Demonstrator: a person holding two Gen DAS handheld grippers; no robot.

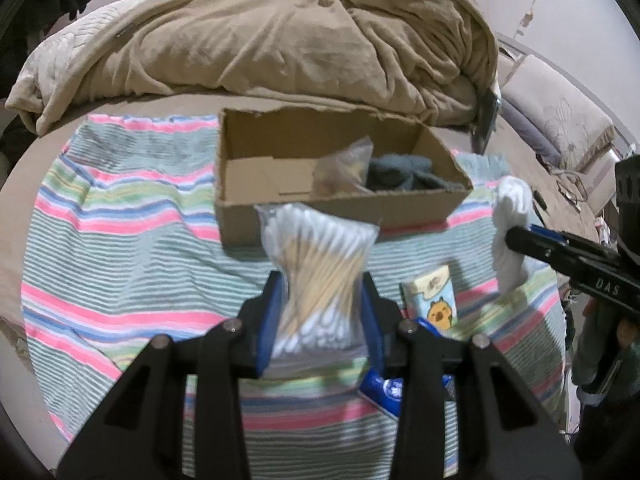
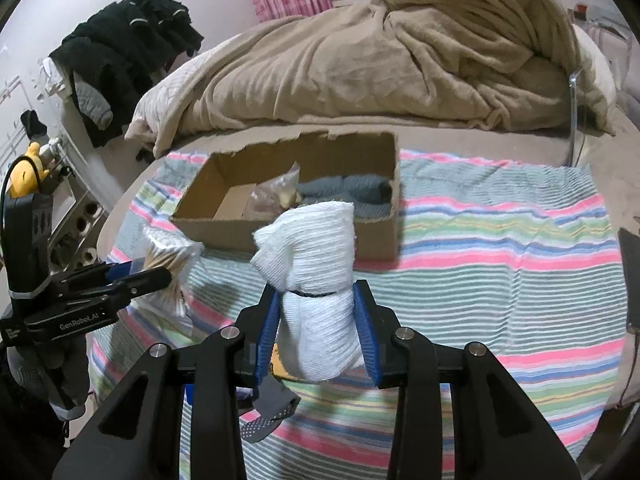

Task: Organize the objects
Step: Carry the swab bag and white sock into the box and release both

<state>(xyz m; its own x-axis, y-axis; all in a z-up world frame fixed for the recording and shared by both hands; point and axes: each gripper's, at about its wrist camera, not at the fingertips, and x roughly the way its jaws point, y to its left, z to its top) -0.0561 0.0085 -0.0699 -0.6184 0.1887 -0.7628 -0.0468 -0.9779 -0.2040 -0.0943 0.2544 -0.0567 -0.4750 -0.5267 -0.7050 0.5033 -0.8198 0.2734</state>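
Note:
My left gripper (image 1: 320, 292) is shut on a clear bag of cotton swabs (image 1: 318, 256), held above the striped cloth in front of the cardboard box (image 1: 280, 216). My right gripper (image 2: 318, 300) is shut on rolled white socks (image 2: 316, 280), also in front of the box (image 2: 224, 228). The box holds a clear bag with brownish contents (image 1: 340, 172) and a grey-blue rolled cloth (image 1: 404, 172). The right gripper with the socks (image 1: 510, 220) shows at the right of the left wrist view. The left gripper with the swabs (image 2: 168, 264) shows at the left of the right wrist view.
A striped towel (image 1: 132, 240) covers the bed under everything. On it lie a tissue pack with a cartoon animal (image 1: 434, 300), a blue packet (image 1: 384, 392) and a grey dotted sock (image 2: 268, 412). A tan blanket (image 1: 280, 40) is heaped behind the box. A phone (image 2: 630, 280) lies at the right edge.

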